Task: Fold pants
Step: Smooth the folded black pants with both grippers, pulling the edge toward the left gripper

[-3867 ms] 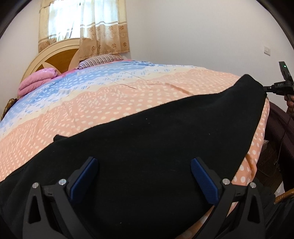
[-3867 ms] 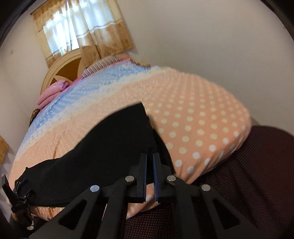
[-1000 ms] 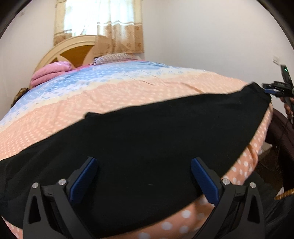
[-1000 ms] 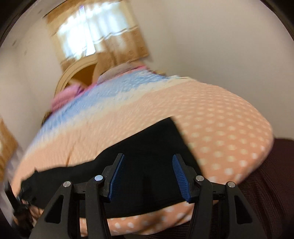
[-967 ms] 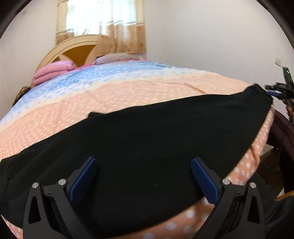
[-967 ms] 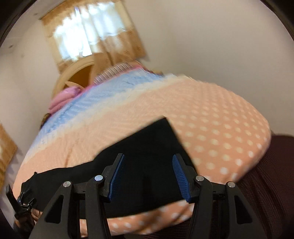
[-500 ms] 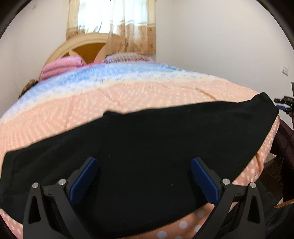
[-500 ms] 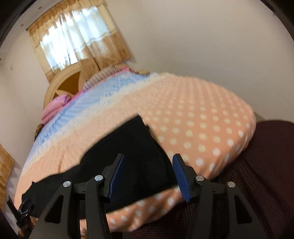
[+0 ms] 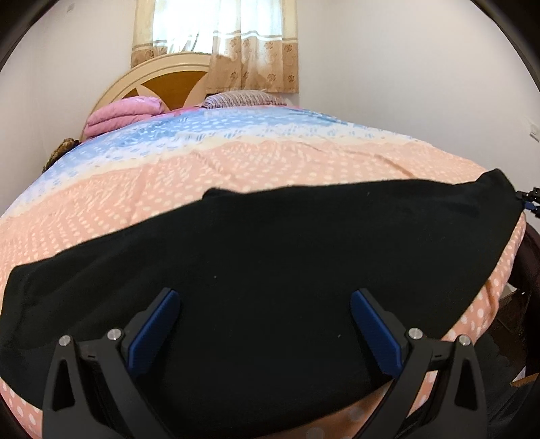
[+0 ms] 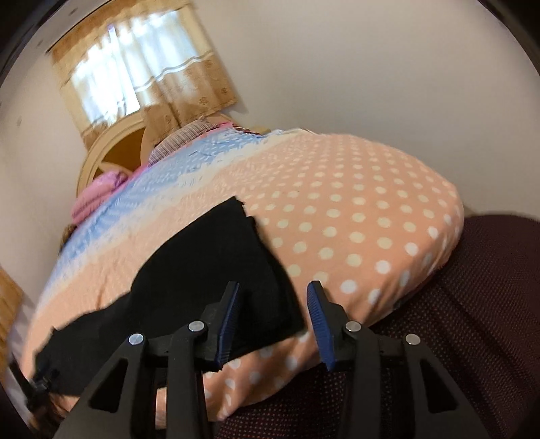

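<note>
Both tools are standing apart and empty, the right tool narrowing over the pants corner near the bed edge, risking pinching bedspread along with cloth.

Bedroom with plain white walls. Against the far wall, a window glowing with daylight through sheer white curtains edged in a tan flowered border. Below the window, an arched cream headboard with orange-brown wood panels. Filling most of the view, a bed covered by a polka-dot spread, peach near the foot, blue toward the head. At the head, a folded pink blanket beside a striped pillow. Off the bed's right corner, dark maroon dotted fabric. On the right wall, a small white switch plate.
</note>
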{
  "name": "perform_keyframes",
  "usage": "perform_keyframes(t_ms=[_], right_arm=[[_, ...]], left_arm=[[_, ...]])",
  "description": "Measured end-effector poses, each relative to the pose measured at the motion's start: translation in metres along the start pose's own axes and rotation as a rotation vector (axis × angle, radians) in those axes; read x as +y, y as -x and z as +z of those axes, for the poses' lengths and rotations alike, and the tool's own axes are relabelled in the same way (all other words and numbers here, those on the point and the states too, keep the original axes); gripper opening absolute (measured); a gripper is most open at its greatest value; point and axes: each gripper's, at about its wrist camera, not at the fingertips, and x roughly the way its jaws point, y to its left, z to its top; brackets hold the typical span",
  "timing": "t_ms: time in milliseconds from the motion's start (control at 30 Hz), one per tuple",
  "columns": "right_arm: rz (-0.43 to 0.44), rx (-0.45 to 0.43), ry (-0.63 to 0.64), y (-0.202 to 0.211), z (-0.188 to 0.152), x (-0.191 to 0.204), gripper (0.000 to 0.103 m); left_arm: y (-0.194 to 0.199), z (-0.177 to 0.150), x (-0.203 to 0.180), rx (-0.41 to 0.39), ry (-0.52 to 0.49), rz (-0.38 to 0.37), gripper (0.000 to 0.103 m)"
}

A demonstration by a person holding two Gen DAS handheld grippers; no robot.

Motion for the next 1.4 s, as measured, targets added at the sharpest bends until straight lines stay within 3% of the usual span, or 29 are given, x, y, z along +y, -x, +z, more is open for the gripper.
perform_keyframes(t_ms=[100,200,400,667,800,1033,1133,1233,1400], right_arm=[[0.04,0.013,0.021,-0.001,-0.005,0.008,0.037],[-0.005,-0.042,0.003,0.002,-0.006,0.004,0.037],[0.063,-0.024,-0.008,0.001,-0.006,-0.001,0.037],[0.099,-0.034,-0.06,-0.005,-0.005,-0.005,0.037],[0.101,-0.044,-0.054,-0.006,-0.005,-0.002,0.037],[0.095,-0.036,-0.042,-0.004,-0.007,-0.001,0.027],[0.0,-0.035,0.013,-0.002,-0.004,0.009,0.027],[-0.134,-0.119,0.077,0.014,-0.002,0.031,0.042],[-0.101,-0.166,0.23,0.025,-0.003,0.1,0.045]], left_arm=[[0.003,0.001,0.0,-0.007,0.0,0.008,0.103],[0.007,0.001,0.005,-0.025,0.015,0.036,0.103],[0.005,0.003,0.02,-0.028,0.069,0.071,0.103],[0.008,0.005,0.025,-0.045,0.064,0.115,0.103],[0.003,0.001,0.042,-0.006,0.126,0.126,0.103],[0.0,0.006,0.038,0.051,0.113,0.193,0.103],[0.0,0.008,0.043,0.075,0.116,0.216,0.103],[-0.002,0.01,0.048,0.091,0.134,0.223,0.103],[-0.003,0.009,0.05,0.096,0.14,0.22,0.103]])
